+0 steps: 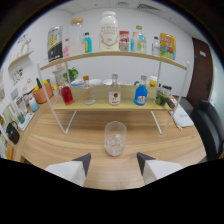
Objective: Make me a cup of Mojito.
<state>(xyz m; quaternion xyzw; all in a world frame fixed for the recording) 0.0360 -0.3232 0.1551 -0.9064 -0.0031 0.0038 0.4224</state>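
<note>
Tongs [114,164] are hovering spread apart, gripping nothing, while the glass [115,138] is standing just ahead of them, mid-surface [60,145], before the shelf [107,104]

This looks like an office room fitted out as a small drinks stand. Beyond the claw's fingers a white wire rack [112,80] with two wooden shelves stands on a wooden table [60,142], its shelves lined with bottles of red [66,93], clear [115,91] and blue [141,93] drink, tins and packets. Off to the right of the rack are a dark door [202,62] and a black office chair [210,125], with plain white walls and ceiling panels behind.
</note>
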